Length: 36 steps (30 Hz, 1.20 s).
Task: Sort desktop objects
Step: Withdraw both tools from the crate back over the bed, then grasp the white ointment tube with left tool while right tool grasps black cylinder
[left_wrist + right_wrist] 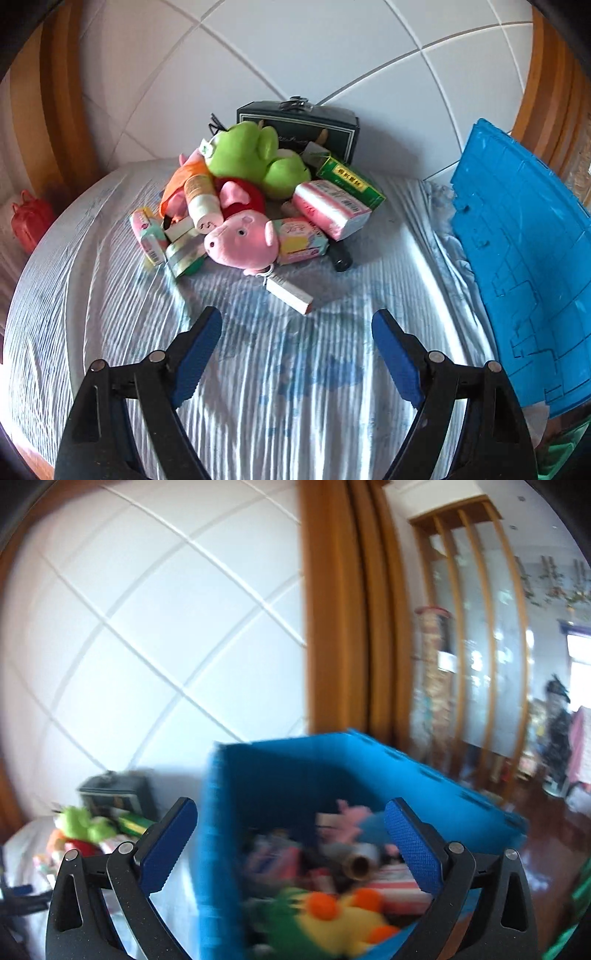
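Right wrist view: blue bin (280, 775) holds blurred toys and boxes; pink pig toy (242, 240) tops the worktop (295, 387) pile; both grippers' fingers wide, empty

Soft cloth, glossy wrap and ribbed plastic ahead of the grippers

Ahead of the left gripper (297, 326), whose matt black plastic arms carry rough-textured blue pads, wrinkled striped cloth (110, 295) bears a fuzzy pink plush pig (242, 240), a green plush toy (255, 155) and a glossy film-wrapped pink pack (330, 208); to its right stands a ribbed blue plastic bin (524, 258).
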### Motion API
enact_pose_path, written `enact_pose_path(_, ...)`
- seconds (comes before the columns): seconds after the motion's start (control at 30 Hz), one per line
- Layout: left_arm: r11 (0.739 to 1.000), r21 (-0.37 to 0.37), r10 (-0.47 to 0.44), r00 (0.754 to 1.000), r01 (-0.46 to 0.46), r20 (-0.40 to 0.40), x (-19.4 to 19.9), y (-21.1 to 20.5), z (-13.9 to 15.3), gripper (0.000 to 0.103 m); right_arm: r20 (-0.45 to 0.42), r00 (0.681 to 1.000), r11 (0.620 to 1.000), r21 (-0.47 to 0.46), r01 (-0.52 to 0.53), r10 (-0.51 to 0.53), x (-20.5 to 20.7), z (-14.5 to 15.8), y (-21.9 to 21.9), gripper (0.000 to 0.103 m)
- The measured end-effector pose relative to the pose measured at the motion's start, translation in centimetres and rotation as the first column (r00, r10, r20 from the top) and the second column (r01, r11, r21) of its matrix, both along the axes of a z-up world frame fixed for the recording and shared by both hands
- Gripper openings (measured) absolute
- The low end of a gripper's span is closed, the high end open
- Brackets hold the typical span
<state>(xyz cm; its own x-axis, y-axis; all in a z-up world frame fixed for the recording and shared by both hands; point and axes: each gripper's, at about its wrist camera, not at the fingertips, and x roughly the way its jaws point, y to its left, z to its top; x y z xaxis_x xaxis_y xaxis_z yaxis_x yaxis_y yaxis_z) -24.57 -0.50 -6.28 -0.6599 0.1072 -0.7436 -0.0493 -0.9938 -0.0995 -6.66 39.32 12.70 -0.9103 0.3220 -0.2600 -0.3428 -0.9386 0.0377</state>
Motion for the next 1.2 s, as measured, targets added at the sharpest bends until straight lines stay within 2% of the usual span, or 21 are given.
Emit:
enact_pose_path(0.13, 1.000, 0.001, 0.025, 0.999, -0.025, 0.037, -0.8, -1.4, -2.1, 0.083, -0.016, 0.985, 0.985, -0.018, -0.171, 0.170, -2.3, -0.9, -5.8, 0.103)
enact_pose_path(0.27, 0.999, -0.001, 0.049, 0.996, -0.049, 0.070, -1.6, -1.8, -4.2, 0.083, 0.012, 0.952, 0.951, -0.054, -0.305, 0.306, -5.7, -4.2, -10.6, 0.103)
enact_pose_path(0.47, 0.997, 0.025, 0.075, 0.986, -0.080, 0.152, -4.4, -0.8, -7.7, 0.083, 0.200, 0.882, 0.904, -0.086, -0.418, 0.427, -12.5, -11.2, -14.8, 0.103)
enact_pose_path(0.63, 0.991, 0.065, 0.100, 0.969, -0.117, 0.225, -8.0, 0.7, -10.7, 0.083, 0.332, 0.834, 0.897, -0.135, -0.421, 0.441, -17.7, -17.4, -15.3, 0.103)
enact_pose_path(0.8, 0.983, 0.051, 0.158, 0.951, -0.177, 0.264, -11.9, 2.1, -13.7, 0.064, 0.434, 0.782, 0.894, -0.185, -0.409, 0.448, -22.0, -22.5, -15.2, 0.103)
enact_pose_path(0.83, 0.983, 0.042, 0.160, 0.949, -0.178, 0.272, -12.4, 2.5, -14.5, 0.056, 0.448, 0.775, 0.894, -0.192, -0.404, 0.447, -22.6, -23.2, -15.3, 0.103)
enact_pose_path(0.9, 0.986, 0.028, 0.151, 0.943, -0.166, 0.297, -13.5, 3.1, -16.0, 0.050, 0.471, 0.760, 0.894, -0.215, -0.394, 0.448, -24.0, -24.9, -15.2, 0.103)
enact_pose_path(0.93, 0.988, 0.015, 0.142, 0.943, -0.153, 0.301, -13.8, 3.4, -16.6, 0.043, 0.482, 0.749, 0.891, -0.232, -0.391, 0.454, -24.8, -25.5, -15.4, 0.103)
enact_pose_path(0.97, 0.991, -0.023, 0.136, 0.956, -0.135, 0.261, -13.8, 3.7, -16.4, 0.035, 0.490, 0.738, 0.886, -0.251, -0.391, 0.464, -25.6, -26.2, -15.5, 0.103)
enact_pose_path(1.0, 0.993, -0.041, 0.114, 0.961, -0.107, 0.251, -13.9, 3.7, -16.4, 0.032, 0.503, 0.722, 0.879, -0.266, -0.394, 0.476, -26.5, -27.0, -15.9, 0.103)
enact_pose_path(1.1, 0.995, -0.030, 0.103, 0.964, -0.099, 0.245, -14.1, 2.0, -16.5, 0.024, 0.540, 0.671, 0.861, -0.294, -0.415, 0.508, -29.1, -28.7, -17.9, 0.103)
enact_pose_path(1.13, 0.993, -0.037, 0.114, 0.962, -0.108, 0.247, -14.3, 1.1, -16.7, 0.017, 0.547, 0.653, 0.852, -0.319, -0.416, 0.524, -29.9, -29.2, -18.6, 0.103)
enact_pose_path(1.17, 0.993, -0.032, 0.114, 0.965, -0.110, 0.237, -14.3, 0.3, -16.8, 0.017, 0.552, 0.637, 0.843, -0.342, -0.416, 0.538, -30.6, -29.7, -19.3, 0.101)
enact_pose_path(1.2, 0.995, -0.015, 0.102, 0.967, -0.101, 0.235, -14.3, -0.2, -16.8, 0.017, 0.560, 0.621, 0.836, -0.354, -0.420, 0.549, -31.5, -30.4, -20.1, 0.092)
